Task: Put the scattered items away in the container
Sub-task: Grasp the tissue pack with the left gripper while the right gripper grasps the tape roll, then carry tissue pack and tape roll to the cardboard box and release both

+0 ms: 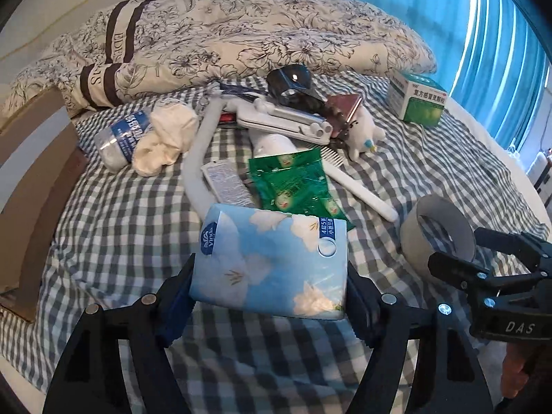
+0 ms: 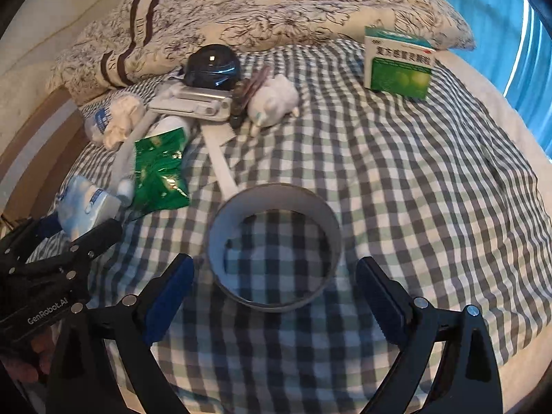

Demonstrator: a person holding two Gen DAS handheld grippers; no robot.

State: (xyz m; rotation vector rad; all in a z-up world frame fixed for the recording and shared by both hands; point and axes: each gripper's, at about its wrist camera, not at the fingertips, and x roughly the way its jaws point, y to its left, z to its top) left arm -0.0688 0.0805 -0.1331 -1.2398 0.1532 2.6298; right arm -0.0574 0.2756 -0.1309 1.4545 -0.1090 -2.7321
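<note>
On the bed [image 2: 396,179], the tissue pack [image 1: 272,262] sits pinched across its sides between the left tool's [image 1: 270,289] pads. It looks soft, light and squashy, so gentle pressure should do. The tape roll [image 2: 274,248] lies just ahead of the right tool [image 2: 274,296], whose pads are spread. It is stiff and light, best gripped across its rim.

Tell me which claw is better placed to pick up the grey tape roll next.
Right. The right claw is open, its fingers either side of the grey ring-shaped tape roll directly ahead. The left claw is shut on the blue flowered tissue pack.
</note>
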